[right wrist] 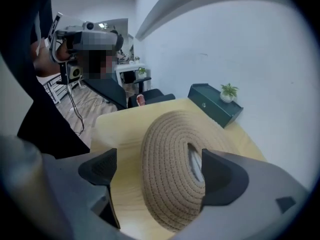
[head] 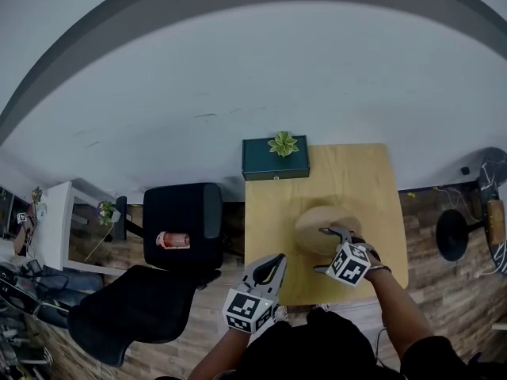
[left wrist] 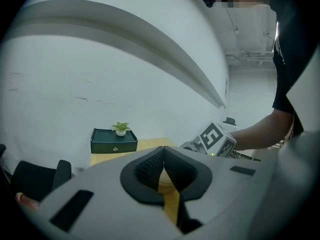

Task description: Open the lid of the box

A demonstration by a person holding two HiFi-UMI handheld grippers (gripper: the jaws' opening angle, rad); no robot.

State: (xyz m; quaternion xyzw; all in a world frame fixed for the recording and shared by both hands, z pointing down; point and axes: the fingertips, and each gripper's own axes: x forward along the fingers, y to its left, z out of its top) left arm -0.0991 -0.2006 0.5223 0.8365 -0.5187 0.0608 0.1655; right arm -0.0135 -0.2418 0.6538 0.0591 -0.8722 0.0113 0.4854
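woven round lid (right wrist: pixel 167 129), one, between the wide-apart right claw (right wrist: pixel 157 166); left claw (left wrist: pixel 163 154) together

Office-type rm: black office chairs (head: pixel 198 212), wood desk (head: pixel 352 172), plain white wall (head: pixel 238 77).

One woven box (head: pixel 321 228), one green case (head: pixel 275 163), one wooden table (head: pixel 364 180)

Rough coiled-rope lid (right wrist: pixel 167 184), smooth wooden table (head: pixel 356 172)
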